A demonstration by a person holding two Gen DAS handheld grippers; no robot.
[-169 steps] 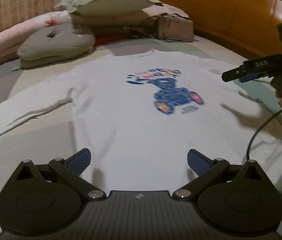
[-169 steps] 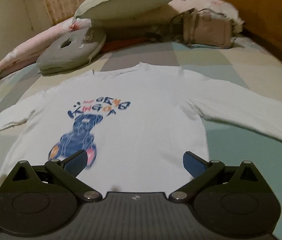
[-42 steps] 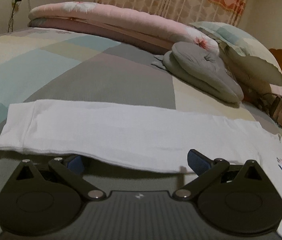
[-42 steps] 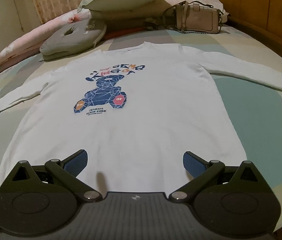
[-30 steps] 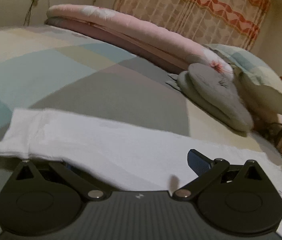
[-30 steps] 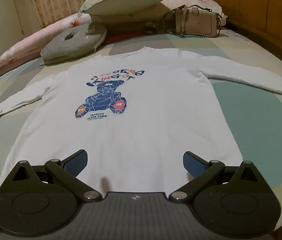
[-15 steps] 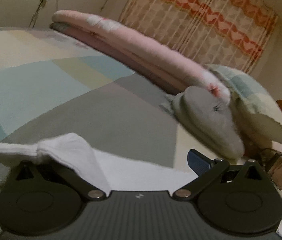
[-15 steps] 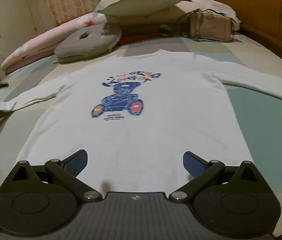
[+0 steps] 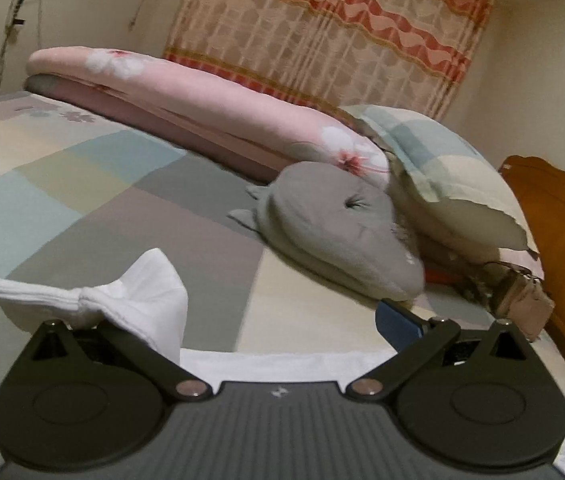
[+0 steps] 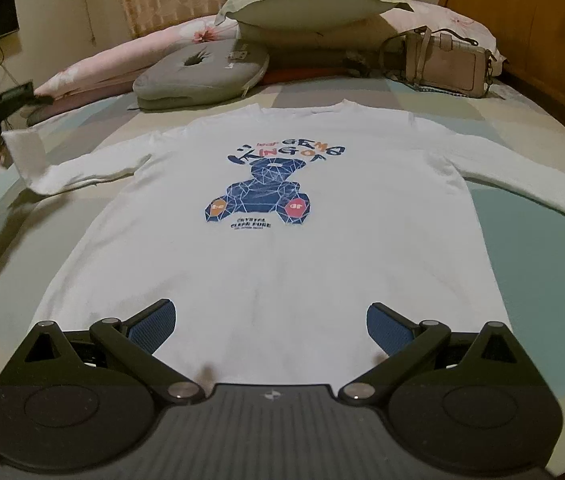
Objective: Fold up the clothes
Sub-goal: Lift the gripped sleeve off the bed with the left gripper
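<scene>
**Sleeve cuff draped on the left gripper, shirt flat on the bed**

Nearest the right wrist camera, the right gripper (image 10: 269,324) hangs over the hem of the white long-sleeved shirt with a blue bear print (image 10: 282,248), its blue-padded jaws spread wide and holding nothing. The shirt lies face up on the patchwork-coloured bedspread (image 10: 542,240), collar pointing away from the gripper.

At the shirt's left side, the left gripper (image 9: 242,320) has the white ribbed sleeve cuff (image 9: 94,300) bunched over its left finger; its right finger stands far off, so the jaws look open, and whether the cuff is pinched I cannot tell.

Beyond the shirt's collar lie a grey round cushion (image 10: 202,74), a beige handbag (image 10: 446,66) and a pale pillow (image 10: 306,0).
</scene>
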